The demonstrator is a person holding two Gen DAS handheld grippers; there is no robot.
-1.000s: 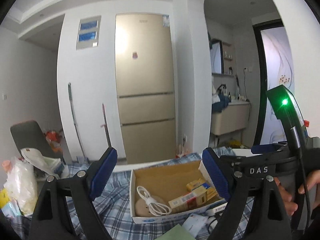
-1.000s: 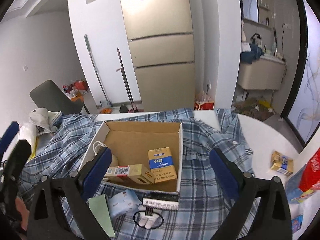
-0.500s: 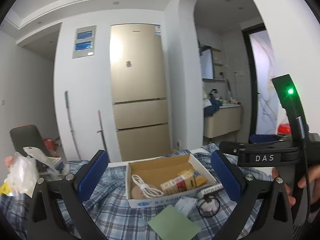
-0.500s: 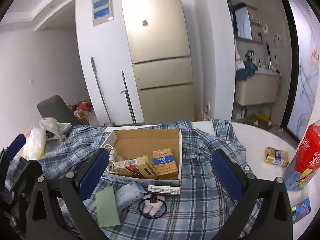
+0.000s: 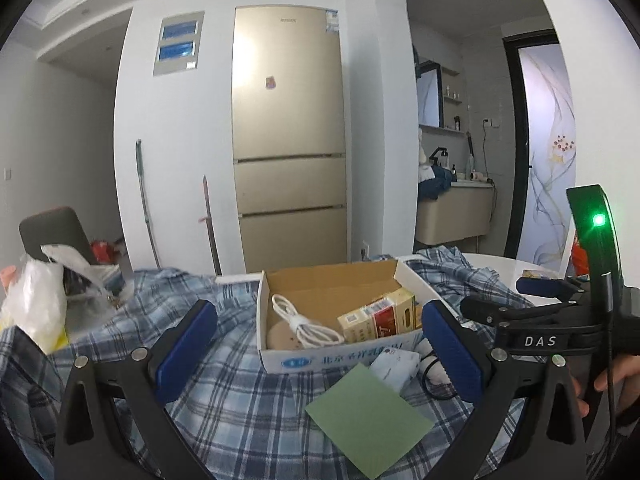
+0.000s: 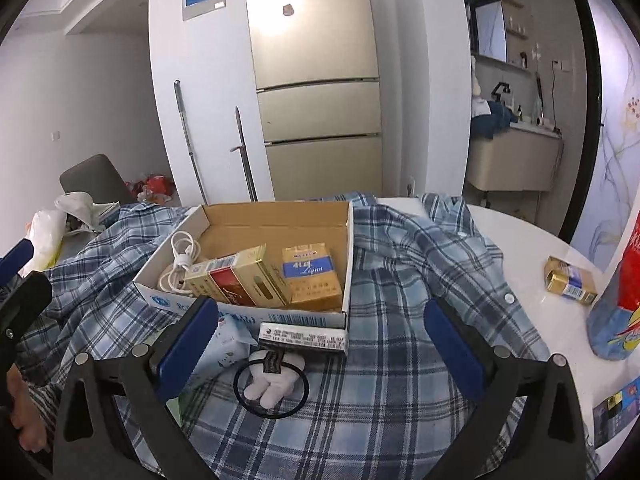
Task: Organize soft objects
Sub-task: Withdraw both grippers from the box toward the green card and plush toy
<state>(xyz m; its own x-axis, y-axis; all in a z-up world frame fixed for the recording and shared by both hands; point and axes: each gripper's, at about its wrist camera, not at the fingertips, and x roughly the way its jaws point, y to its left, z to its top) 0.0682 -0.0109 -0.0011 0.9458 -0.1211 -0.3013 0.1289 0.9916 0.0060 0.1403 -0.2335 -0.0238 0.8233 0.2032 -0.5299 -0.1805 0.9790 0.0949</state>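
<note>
1. A blue plaid shirt (image 6: 400, 280) is lying rumpled, spreading across the white table (image 6: 532, 240).
2. A small white plush toy (image 6: 270, 380) is resting on the shirt, just before the cardboard box (image 6: 276, 220).

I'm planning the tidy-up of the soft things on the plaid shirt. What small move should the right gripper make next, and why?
Probably ease the right gripper down onto the white plush toy. Its jaws, just opened wide, hold nothing, and the toy lies loose on the plaid shirt just in front of the cardboard box.
</note>
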